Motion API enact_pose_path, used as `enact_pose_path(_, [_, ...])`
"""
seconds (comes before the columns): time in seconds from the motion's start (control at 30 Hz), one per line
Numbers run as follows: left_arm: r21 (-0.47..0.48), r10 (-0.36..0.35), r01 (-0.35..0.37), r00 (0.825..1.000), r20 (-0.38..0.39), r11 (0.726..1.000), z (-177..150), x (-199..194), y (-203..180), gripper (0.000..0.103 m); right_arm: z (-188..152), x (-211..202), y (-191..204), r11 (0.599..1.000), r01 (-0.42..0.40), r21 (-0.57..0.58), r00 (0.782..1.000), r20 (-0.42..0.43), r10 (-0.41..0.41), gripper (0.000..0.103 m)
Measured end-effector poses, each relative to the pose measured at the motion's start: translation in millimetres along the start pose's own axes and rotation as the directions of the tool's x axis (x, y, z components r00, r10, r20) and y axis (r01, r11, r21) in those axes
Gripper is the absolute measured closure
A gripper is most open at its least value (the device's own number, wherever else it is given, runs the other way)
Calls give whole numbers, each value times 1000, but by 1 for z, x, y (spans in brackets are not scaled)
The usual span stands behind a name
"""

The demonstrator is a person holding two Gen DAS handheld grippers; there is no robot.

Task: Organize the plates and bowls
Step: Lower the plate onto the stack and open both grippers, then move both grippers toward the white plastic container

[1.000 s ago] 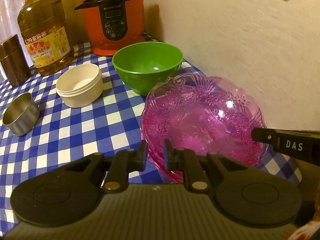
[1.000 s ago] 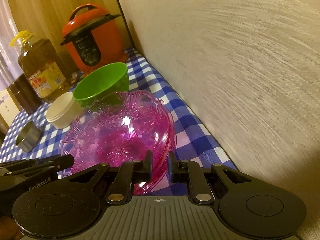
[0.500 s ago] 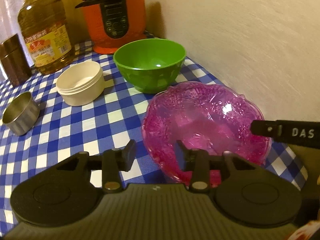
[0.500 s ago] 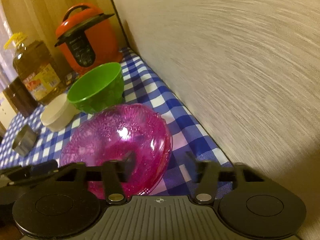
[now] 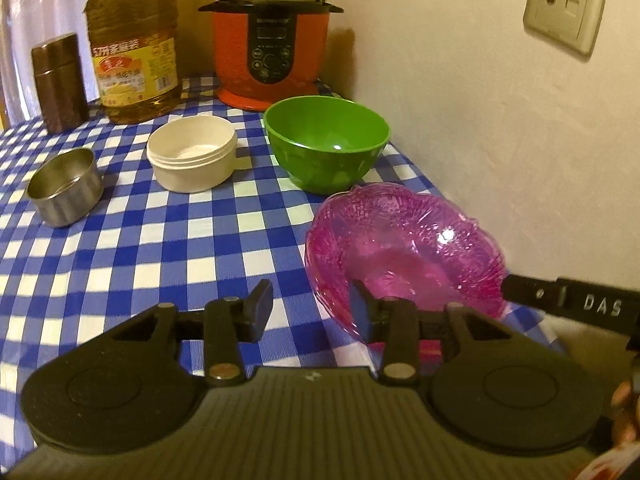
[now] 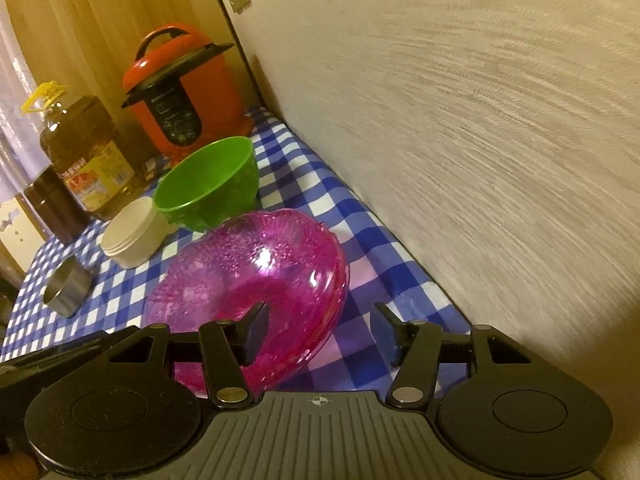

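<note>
Pink glass bowl [image 5: 404, 248] sits on the checked desk [image 5: 160, 248] against the wall, just ahead of both tongs. Your left tongs [image 5: 310, 308] and right tongs [image 6: 320, 334] gape wide, holding nothing, straddling its near rim from opposite sides. Left view alone shows the green bowl [image 5: 326, 142] standing apart behind; right view overlaps them.

A translucent magenta bowl [image 5: 404, 248] with a flower-cut pattern, a plain green bowl [image 5: 326, 140], a cream tub [image 5: 192, 152] and an orange-red cooker [image 5: 270, 36] sit on blue-and-white checked cloth [image 5: 160, 248].
</note>
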State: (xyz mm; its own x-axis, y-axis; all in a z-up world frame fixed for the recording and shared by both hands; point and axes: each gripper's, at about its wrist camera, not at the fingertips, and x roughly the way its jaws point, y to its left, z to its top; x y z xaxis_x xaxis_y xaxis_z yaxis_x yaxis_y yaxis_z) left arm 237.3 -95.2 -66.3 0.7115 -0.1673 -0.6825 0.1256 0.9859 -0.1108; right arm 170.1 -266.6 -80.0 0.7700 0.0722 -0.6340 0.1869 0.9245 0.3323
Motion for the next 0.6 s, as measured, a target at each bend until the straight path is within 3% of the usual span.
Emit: enact_pose_path(0.6, [-147,-18,16,1000,-10,989,-30,-67,27,65,-32,-55,37,995,-79,-63,997,2,79,47])
